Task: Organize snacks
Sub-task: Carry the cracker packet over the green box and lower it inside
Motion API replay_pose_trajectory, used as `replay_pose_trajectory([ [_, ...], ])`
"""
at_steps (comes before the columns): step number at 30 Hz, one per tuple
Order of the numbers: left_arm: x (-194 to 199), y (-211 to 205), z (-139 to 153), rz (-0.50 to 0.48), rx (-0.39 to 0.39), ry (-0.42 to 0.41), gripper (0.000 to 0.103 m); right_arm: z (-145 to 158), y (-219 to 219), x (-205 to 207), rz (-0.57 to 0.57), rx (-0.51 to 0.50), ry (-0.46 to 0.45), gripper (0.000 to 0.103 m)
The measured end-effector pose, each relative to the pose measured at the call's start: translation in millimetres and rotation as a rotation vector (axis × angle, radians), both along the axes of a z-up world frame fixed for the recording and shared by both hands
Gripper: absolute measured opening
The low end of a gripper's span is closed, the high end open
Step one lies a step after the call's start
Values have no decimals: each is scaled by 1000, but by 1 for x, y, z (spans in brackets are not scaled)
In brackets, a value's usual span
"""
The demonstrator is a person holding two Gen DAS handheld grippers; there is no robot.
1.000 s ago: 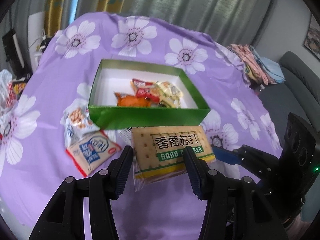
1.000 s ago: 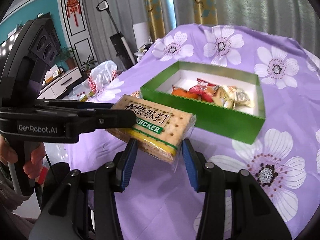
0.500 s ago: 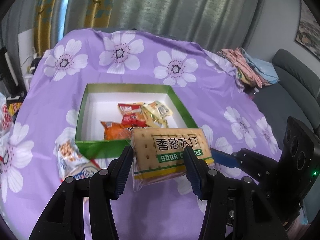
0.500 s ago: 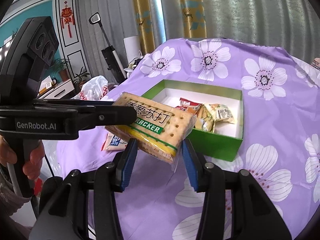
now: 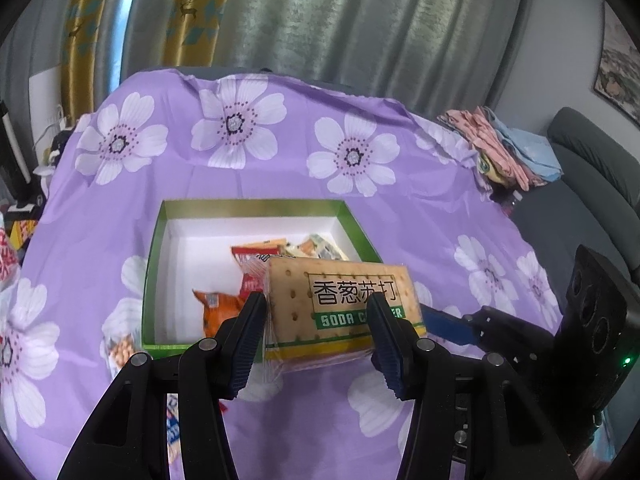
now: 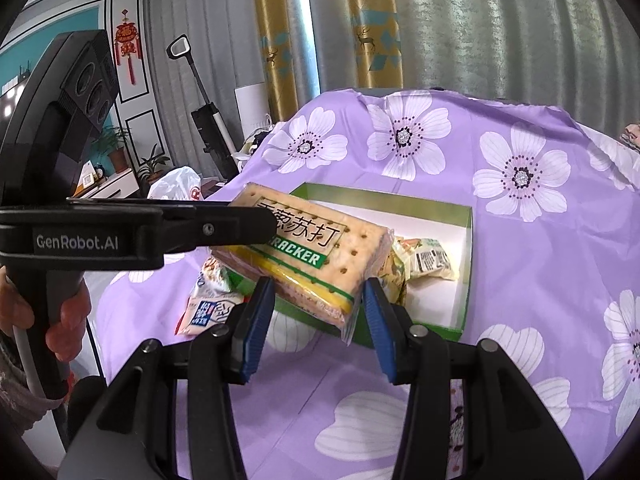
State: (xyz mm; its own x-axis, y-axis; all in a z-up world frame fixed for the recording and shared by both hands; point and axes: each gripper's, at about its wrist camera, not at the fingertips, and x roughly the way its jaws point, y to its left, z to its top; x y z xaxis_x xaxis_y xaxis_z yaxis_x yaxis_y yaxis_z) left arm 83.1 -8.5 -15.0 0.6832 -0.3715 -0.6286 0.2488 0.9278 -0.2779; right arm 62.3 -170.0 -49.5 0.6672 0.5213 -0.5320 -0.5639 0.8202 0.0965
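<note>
On the purple flowered tablecloth (image 5: 280,184), both the left gripper (image 5: 316,322) and right gripper (image 6: 318,304) pinched one cracker packet (image 5: 344,308) above the green box (image 5: 154,264); next likely called for lowering and releasing inside.

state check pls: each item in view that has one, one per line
soda cracker pack: sealed, lifted off the table, over the box's near edge
left gripper: shut on the pack
right gripper: shut on the pack's end
green box: open, partly filled with snack packets
blue-white snack bag: on the cloth, outside the box
</note>
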Motion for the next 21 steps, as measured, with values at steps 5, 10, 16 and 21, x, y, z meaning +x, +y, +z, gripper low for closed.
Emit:
replay_pose_trajectory([
  [5,14,-1,1,-5,2,-5,53,-1,0,13,-4,5,6,46],
  [10,22,-1,-2,-4,-4,4,53,-3,0,25,-11,8,11,46],
  [16,41,-2,-11,-4,-4,25,53,-8,-2,41,-19,12,27,47],
  [21,51,-2,-21,-3,-12,48,53,-14,-2,52,-24,5,41,46],
])
